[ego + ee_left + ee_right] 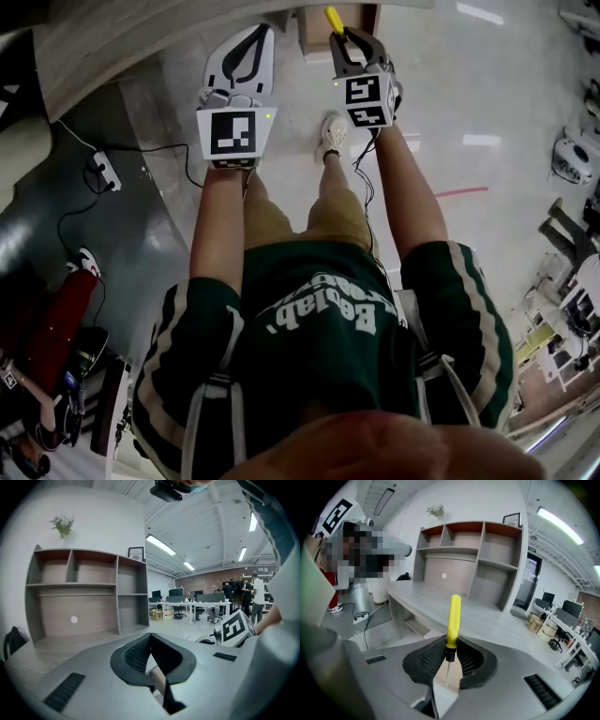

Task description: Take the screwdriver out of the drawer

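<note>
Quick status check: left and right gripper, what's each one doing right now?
Left gripper: closed, empty.
Right gripper: closed on the yellow-handled screwdriver.

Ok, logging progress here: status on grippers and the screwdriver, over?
Right gripper shut on screwdriver, yellow handle pointing forward. Left gripper shut, empty. Nothing in the way.

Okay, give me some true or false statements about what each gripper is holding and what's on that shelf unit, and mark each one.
1. The right gripper is shut on a yellow-handled screwdriver. True.
2. The left gripper holds a second screwdriver. False: its jaws are together with nothing between them.
3. The screwdriver's handle sticks out past the jaw tips. True.
4. The shelf unit is packed with books. False: its compartments look empty.
</note>
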`<state>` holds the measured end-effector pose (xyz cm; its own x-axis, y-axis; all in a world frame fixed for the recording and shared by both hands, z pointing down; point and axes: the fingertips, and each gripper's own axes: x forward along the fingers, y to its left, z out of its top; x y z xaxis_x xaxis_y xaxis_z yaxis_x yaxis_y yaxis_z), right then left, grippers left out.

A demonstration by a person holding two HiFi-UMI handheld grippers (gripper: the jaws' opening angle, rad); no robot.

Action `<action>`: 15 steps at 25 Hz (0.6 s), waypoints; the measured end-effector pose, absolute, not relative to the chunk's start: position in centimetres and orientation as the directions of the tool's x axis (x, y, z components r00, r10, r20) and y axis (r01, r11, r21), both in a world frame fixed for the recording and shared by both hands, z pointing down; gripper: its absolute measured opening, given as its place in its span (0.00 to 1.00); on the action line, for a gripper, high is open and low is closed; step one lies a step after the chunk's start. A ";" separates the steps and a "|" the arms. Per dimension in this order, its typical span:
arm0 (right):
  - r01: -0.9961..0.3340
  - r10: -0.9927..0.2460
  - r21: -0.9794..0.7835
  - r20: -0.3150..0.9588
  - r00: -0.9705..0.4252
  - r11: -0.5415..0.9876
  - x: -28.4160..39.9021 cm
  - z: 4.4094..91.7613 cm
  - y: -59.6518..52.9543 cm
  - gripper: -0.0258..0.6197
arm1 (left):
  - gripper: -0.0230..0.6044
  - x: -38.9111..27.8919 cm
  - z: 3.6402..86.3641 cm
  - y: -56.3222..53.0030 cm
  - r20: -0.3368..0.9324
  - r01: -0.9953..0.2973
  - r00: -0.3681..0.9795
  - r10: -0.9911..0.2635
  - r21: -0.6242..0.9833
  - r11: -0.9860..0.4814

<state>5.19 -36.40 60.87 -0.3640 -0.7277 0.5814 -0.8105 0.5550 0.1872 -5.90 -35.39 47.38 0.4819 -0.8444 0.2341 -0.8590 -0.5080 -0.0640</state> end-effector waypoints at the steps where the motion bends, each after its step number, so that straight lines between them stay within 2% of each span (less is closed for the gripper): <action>1: -0.812 -0.733 0.191 0.575 -0.363 0.552 5.3 59.5 -36.1 0.17 | 0.07 -5.9 46.3 -35.2 0.236 -0.860 0.479 -0.845 -0.064 -0.506; 15: -0.848 -0.810 0.186 0.453 -0.373 0.496 4.6 42.3 -33.9 0.17 | 0.07 -6.8 31.7 -33.0 0.175 -0.858 0.475 -0.862 -0.122 -0.498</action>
<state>4.59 -33.87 42.33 -0.3733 -0.8095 0.4531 -0.8484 0.4955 0.1862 -6.83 -33.04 31.73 0.4754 -0.8622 0.1749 -0.8585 -0.4981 -0.1221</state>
